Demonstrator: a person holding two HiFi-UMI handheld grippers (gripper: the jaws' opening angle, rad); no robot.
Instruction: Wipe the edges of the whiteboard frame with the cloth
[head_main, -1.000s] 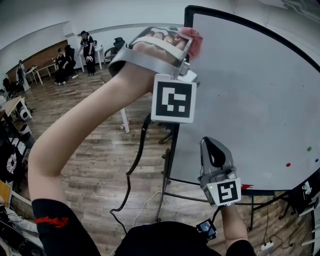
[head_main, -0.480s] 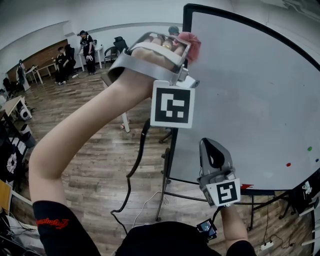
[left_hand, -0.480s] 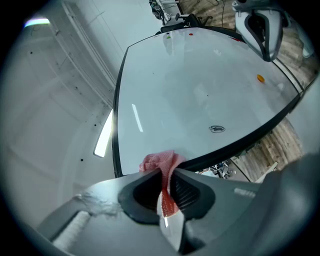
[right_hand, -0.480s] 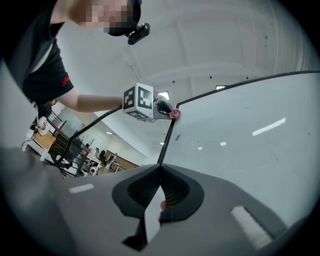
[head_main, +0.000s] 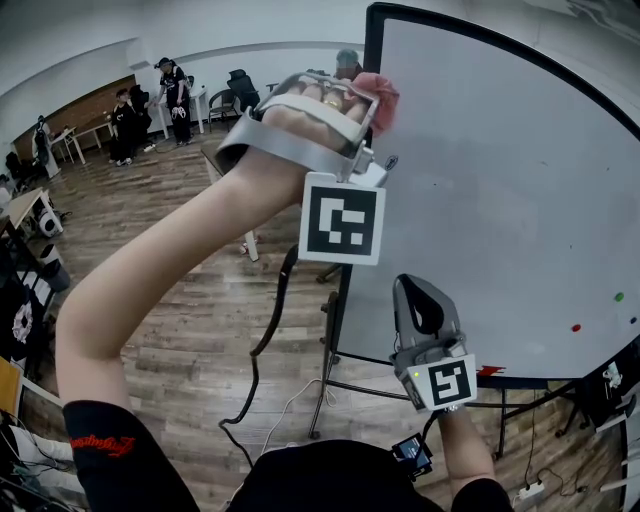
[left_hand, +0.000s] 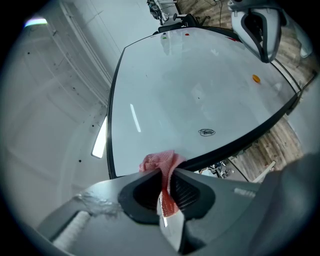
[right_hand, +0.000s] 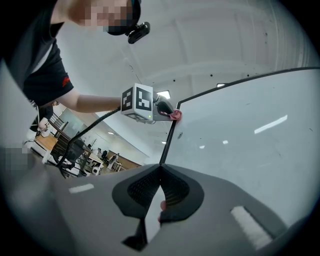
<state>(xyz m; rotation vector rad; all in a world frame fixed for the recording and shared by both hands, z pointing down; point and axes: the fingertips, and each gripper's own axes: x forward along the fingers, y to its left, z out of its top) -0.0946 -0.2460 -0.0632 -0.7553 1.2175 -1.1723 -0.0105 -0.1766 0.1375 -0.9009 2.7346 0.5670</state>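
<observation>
The whiteboard (head_main: 500, 190) stands upright with a thin black frame (head_main: 367, 60). High on its left edge, just under the top left corner, my left gripper (head_main: 368, 100) is shut on a pink-red cloth (head_main: 380, 90) that presses on the frame. In the left gripper view the cloth (left_hand: 161, 162) bunches out between the jaws against the black frame (left_hand: 240, 145). My right gripper (head_main: 424, 300) hangs lower, in front of the board's lower left part, shut with nothing in it. From the right gripper view (right_hand: 160, 167) the left gripper (right_hand: 170, 111) and cloth (right_hand: 176, 115) show on the frame edge (right_hand: 167, 145).
The board rests on a metal stand (head_main: 325, 390) on a wooden floor. A black cable (head_main: 265, 340) hangs from the left gripper. Small red (head_main: 576, 328) and green (head_main: 619, 297) magnets dot the board's right side. People (head_main: 172, 95) and desks are far back left.
The left gripper with the cloth has slid slightly down the frame's left edge. The right gripper has drifted a little to the left.
</observation>
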